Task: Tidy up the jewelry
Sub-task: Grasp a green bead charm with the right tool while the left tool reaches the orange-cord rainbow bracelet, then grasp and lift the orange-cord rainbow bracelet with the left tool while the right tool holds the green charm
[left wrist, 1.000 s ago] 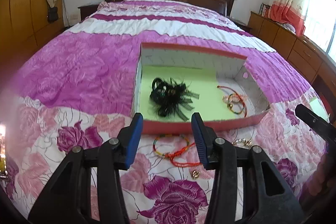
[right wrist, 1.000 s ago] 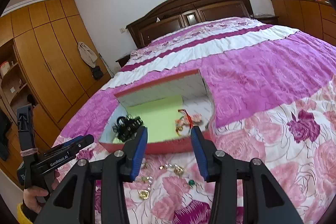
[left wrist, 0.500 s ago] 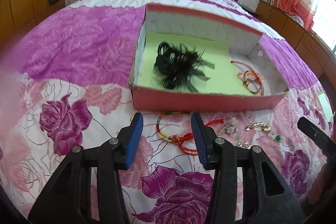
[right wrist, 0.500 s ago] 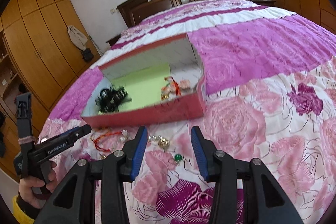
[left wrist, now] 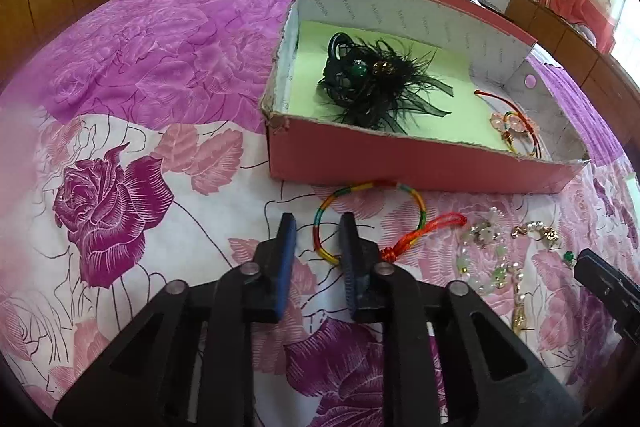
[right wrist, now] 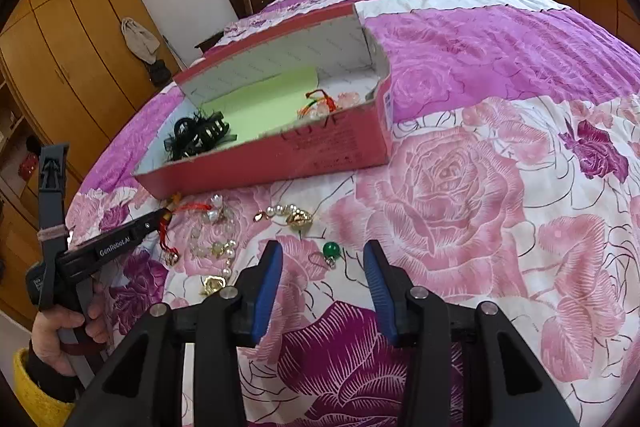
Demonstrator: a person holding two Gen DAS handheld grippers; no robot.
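Note:
A rainbow cord bracelet (left wrist: 370, 187) with a red knotted tail lies on the flowered bedspread just in front of the red box (left wrist: 400, 163). My left gripper (left wrist: 318, 231) is low over the bracelet's left edge. Its jaws are closing with the cord between them, and a gap still shows at both pads. My right gripper (right wrist: 322, 259) stands open with a green bead pendant (right wrist: 331, 250) between its fingers. The box (right wrist: 300, 151) is lined with green paper. It holds a black feather hair clip (left wrist: 372, 83) and cord bracelets (left wrist: 516, 127).
Loose on the bed in front of the box lie a pale bead bracelet (left wrist: 484, 259), a pearl-and-gold piece (right wrist: 288, 215) and a gold rose charm (right wrist: 214, 283). A hand in a yellow sleeve (right wrist: 60, 339) holds the left tool. Wardrobes stand left, the headboard behind.
Both grippers have come down closer to the bedspread and the loose jewellery. The left jaws have narrowed around the rainbow bracelet's edge. The right jaws keep the same gap.

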